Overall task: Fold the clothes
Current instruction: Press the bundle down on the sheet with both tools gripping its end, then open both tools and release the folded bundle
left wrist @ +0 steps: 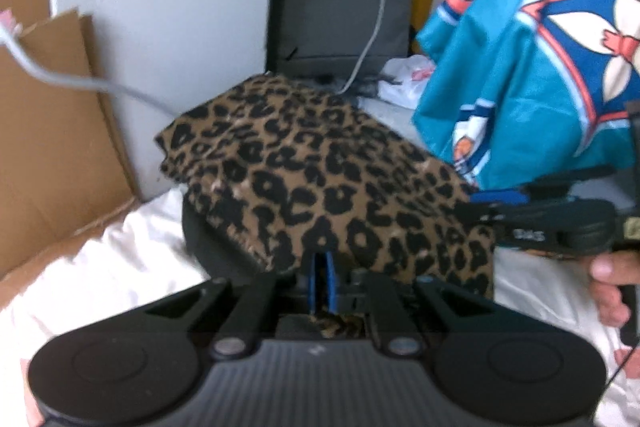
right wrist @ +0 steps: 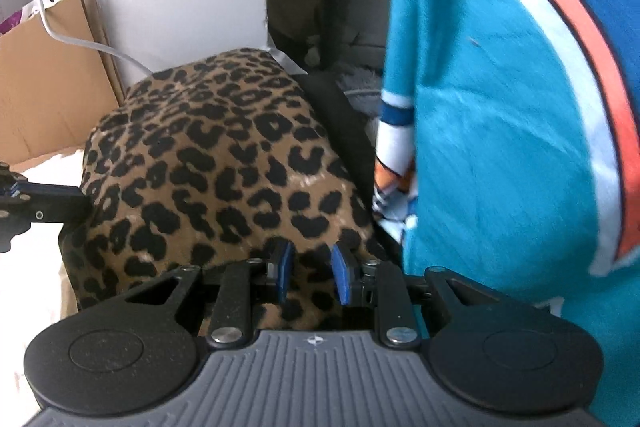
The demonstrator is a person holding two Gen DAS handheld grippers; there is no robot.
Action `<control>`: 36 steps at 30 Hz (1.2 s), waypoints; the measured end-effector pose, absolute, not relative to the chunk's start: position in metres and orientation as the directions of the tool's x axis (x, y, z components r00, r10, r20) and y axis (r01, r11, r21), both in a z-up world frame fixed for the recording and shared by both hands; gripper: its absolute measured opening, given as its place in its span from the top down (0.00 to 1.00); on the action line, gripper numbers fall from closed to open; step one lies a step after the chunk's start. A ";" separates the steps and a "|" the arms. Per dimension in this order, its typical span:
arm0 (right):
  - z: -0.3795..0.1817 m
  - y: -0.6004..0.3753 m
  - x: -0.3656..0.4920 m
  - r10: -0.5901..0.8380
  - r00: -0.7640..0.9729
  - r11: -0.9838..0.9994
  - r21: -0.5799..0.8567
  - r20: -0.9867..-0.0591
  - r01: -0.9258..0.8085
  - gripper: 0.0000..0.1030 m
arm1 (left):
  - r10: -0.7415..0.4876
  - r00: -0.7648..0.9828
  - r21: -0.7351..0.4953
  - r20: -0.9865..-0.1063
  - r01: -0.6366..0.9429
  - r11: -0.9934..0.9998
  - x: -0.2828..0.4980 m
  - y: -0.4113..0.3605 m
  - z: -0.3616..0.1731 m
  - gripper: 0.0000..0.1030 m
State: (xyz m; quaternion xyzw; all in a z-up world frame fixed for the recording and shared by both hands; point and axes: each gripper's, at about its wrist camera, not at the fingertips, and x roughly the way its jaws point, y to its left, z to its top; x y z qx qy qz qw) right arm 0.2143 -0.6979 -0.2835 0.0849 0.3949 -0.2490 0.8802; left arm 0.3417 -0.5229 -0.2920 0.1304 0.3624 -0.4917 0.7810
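At the left of the frame we see open white bedsheet [left wrist: 120, 259] before the brown cardboard sheet [left wrist: 52, 131]. A hanging teal printed cloth [right wrist: 500, 107] walls off the right side, and a grey cable [left wrist: 80, 83] crosses the upper left.

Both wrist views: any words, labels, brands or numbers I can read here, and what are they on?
No text reads with certainty.
Right gripper body, seen from the left wrist view: small pale lettering, blurred and apparently upside down, not readable.
Teal printed cloth: only cartoon graphics and stripes, no legible words.
Leopard-print garment: pattern only, no label showing.
Cardboard and grey bag: no markings legible.
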 end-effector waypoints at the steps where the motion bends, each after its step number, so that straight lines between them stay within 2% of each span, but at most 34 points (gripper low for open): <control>1: -0.283 -0.698 0.213 -0.371 0.564 0.860 -0.044 -0.738 0.508 0.72 | -0.669 0.254 -0.153 -0.699 0.860 0.487 0.342 -0.522 -0.294 0.92; 13: -0.254 -0.691 0.189 -0.342 0.609 0.902 -0.069 -0.715 0.426 0.72 | -0.642 0.253 -0.149 -0.724 0.852 0.503 0.336 -0.527 -0.291 0.92; 21: -0.264 -0.691 0.183 -0.316 0.616 0.901 -0.026 -0.722 0.432 0.72 | -0.629 0.252 -0.145 -0.735 0.848 0.509 0.332 -0.532 -0.285 0.89; 24: -0.267 -0.691 0.190 -0.307 0.625 0.899 -0.004 -0.718 0.438 0.72 | -0.618 0.248 -0.188 -0.747 0.812 0.553 0.341 -0.527 -0.299 0.88; 27: -0.270 -0.690 0.196 -0.294 0.632 0.902 0.011 -0.717 0.431 0.72 | -0.609 0.255 -0.182 -0.751 0.807 0.562 0.344 -0.523 -0.302 0.87; 32: -0.275 -0.685 0.198 -0.276 0.623 0.905 0.019 -0.732 0.424 0.72 | -0.555 0.246 -0.177 -0.795 0.780 0.600 0.350 -0.514 -0.306 0.89; 36: -0.270 -0.678 0.189 -0.262 0.610 0.903 0.032 -0.748 0.428 0.72 | -0.536 0.265 -0.158 -0.802 0.771 0.617 0.346 -0.505 -0.290 0.88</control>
